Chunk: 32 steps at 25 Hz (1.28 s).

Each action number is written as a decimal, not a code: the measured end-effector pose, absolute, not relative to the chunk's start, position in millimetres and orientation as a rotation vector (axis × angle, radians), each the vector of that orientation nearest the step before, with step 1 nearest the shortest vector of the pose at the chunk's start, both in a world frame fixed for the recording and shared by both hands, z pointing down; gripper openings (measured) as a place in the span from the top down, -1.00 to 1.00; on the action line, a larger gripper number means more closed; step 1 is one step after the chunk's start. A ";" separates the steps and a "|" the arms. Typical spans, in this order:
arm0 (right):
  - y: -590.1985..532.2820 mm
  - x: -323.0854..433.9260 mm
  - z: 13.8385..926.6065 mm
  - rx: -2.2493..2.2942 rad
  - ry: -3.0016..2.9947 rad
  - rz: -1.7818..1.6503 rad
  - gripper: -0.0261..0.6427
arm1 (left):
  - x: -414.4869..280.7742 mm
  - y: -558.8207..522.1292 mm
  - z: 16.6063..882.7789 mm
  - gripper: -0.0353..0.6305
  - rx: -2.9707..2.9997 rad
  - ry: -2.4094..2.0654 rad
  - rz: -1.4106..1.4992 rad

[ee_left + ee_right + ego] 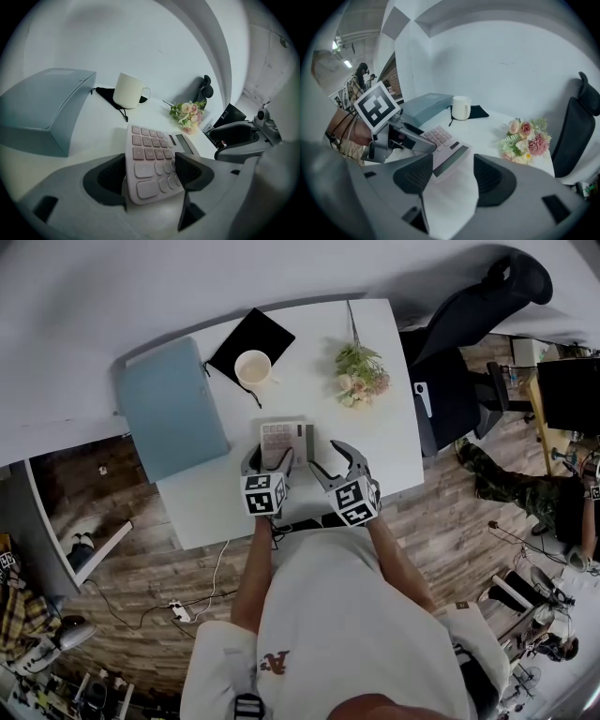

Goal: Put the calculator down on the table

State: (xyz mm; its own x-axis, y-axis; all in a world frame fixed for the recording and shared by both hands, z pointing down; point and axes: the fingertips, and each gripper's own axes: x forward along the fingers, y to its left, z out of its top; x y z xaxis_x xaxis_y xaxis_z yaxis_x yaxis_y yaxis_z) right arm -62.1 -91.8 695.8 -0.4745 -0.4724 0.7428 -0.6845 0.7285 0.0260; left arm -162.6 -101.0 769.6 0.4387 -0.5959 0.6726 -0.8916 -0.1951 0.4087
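Observation:
A pale pink calculator (284,440) lies on the white table (380,451), close to the near edge. My left gripper (269,461) straddles its near end. In the left gripper view the calculator (150,159) sits between the dark pads: the left pad is at its edge, the right pad stands over its keys, and neither visibly presses it. My right gripper (330,463) hovers just right of the calculator, open with only bare table between its jaws (452,176). The right gripper view shows the calculator (443,143) resting on the table under the left gripper's finger (412,140).
A white mug (253,367) stands on a black pouch (251,337) at the far side. A blue-grey case (172,407) fills the table's left part. A small bouquet (361,374) lies at the far right. A black office chair (469,324) stands beyond the right edge.

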 end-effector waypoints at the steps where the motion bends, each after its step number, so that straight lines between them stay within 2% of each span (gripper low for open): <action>1: -91.1 -62.1 695.0 0.874 -2.161 0.352 0.10 | -162.6 -100.5 769.6 -0.13 1.903 -1.258 0.476; 19: -81.6 -48.8 681.4 0.973 -2.119 0.330 0.09 | -162.8 -100.8 772.4 -0.15 1.938 -1.270 0.538; 32: -66.8 -54.2 673.3 1.014 -2.108 0.318 0.09 | -169.7 -92.2 761.4 -0.25 2.014 -1.260 0.551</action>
State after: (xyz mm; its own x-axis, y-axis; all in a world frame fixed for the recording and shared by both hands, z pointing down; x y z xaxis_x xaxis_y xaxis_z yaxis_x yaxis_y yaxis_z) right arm -54.2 -66.8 673.3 -0.3946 -0.5612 0.7275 -0.7507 0.6535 0.0969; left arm -169.7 -92.2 761.4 0.4394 -0.6061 0.6630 -0.8983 -0.2921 0.3282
